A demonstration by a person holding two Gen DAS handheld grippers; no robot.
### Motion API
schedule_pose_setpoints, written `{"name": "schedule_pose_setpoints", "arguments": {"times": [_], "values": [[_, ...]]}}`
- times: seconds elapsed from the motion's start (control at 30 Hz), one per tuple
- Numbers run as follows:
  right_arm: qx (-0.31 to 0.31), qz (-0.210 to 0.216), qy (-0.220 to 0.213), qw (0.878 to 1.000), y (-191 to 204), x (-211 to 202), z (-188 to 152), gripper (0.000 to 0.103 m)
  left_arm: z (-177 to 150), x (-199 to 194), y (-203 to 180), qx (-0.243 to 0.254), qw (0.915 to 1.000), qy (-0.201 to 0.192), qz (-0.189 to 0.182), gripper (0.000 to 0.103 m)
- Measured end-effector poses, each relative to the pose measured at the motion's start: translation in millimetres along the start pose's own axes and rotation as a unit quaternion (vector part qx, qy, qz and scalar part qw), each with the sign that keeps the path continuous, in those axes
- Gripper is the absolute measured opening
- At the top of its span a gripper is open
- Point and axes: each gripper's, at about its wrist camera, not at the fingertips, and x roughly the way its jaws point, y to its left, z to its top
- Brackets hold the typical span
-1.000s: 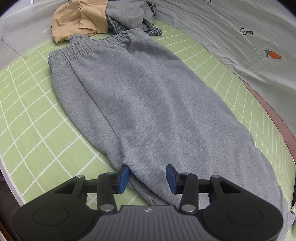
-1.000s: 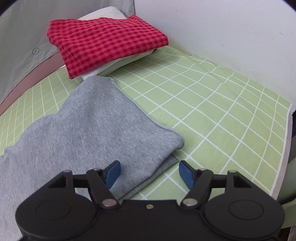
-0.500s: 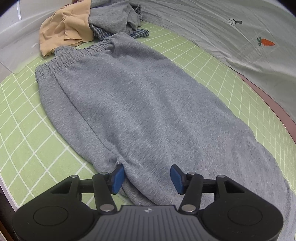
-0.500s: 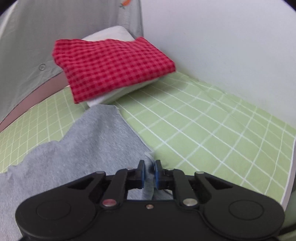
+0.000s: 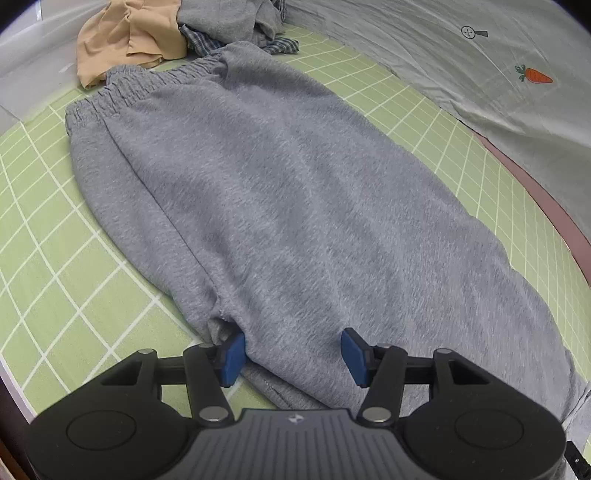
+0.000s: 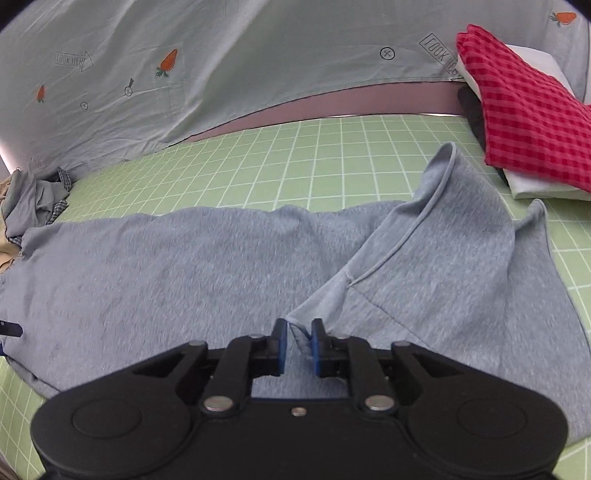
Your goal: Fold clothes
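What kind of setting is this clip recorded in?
Probably a bedroom: gray sweatpants lie on a green grid-pattern sheet, a carrot-print cover lies behind, and a folded red checked cloth sits stacked nearby.

The green sheet [image 5: 55, 258] lies bare to the left of the grey trousers [image 5: 295, 206], so a gripper can pass there. Beyond the waistband, a pile of clothes [image 5: 177, 33] blocks the way. The far side is closed by a hanging cloth [image 6: 221, 66]. At the right, a red folded stack [image 6: 524, 122] stands just beside the trousers.
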Motion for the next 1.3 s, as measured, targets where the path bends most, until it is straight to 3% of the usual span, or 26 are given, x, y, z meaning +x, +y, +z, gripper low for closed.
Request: {"name": "schedule_pose_setpoints", "arguments": {"times": [0.07,0.23,0.37,0.47,0.57,0.63,0.67,0.7,0.73,0.93,1.03,1.07,1.1,1.3], "values": [[0.024,-0.009,-0.015,1.0,-9.9,-7.9,2.3,0.038,-0.5,2.4,-1.3,0.002,1.0,0.005,0.0,0.056],[0.117,-0.077,-0.062,0.988,-61.7,-24.4,8.0,0.042,0.6,6.3,-5.9,0.016,0.9998,0.01,0.001,0.064],[0.144,-0.178,-0.048,0.972,-105.3,-14.6,4.8,0.042,0.9,9.0,-13.5,0.037,0.9992,0.013,0.009,0.068],[0.157,-0.221,-0.032,0.962,-133.6,-5.8,-2.4,0.044,0.9,11.0,-19.0,0.049,0.9986,0.014,0.017,0.071],[0.148,-0.227,-0.025,0.962,-145.3,1.2,-3.3,0.05,0.3,13.2,-24.0,0.059,0.9978,0.016,0.024,0.075],[0.129,-0.227,-0.023,0.965,-147.1,5.0,-1.3,0.044,-0.3,14.8,-27.4,0.066,0.9972,0.018,0.03,0.078],[0.116,-0.226,-0.021,0.967,-145.3,6.8,0.1,0.031,-0.6,15.6,-29.0,0.07,0.9969,0.018,0.032,0.079],[0.105,-0.223,-0.018,0.969,-144.3,8.9,1.9,0.009,-0.9,16.4,-30.7,0.073,0.9965,0.019,0.035,0.08],[0.099,-0.219,-0.015,0.97,-143.4,10.0,3.6,0.003,-1.2,17.2,-32.4,0.077,0.9961,0.02,0.037,0.081],[0.111,-0.26,-0.014,0.959,-152.4,4.7,1.8,0.003,-1.0,20.2,-35.6,0.095,0.9942,0.025,0.045,0.087],[0.096,-0.277,-0.02,0.956,-146.0,5.7,9.2,0.008,0.2,22.6,-37.2,0.108,0.9925,0.03,0.049,0.09],[0.083,-0.282,-0.027,0.956,-142.0,6.3,12.4,0.014,1.0,24.3,-38.6,0.113,0.9917,0.032,0.051,0.091],[0.073,-0.282,-0.032,0.956,-139.1,7.1,15.7,0.021,0.8,25.4,-39.9,0.117,0.9911,0.034,0.052,0.092],[0.024,-0.241,-0.028,0.97,-130.6,28.2,35.0,0.022,-0.9,33.3,-49.4,0.144,0.9861,0.045,0.069,0.101]]}}
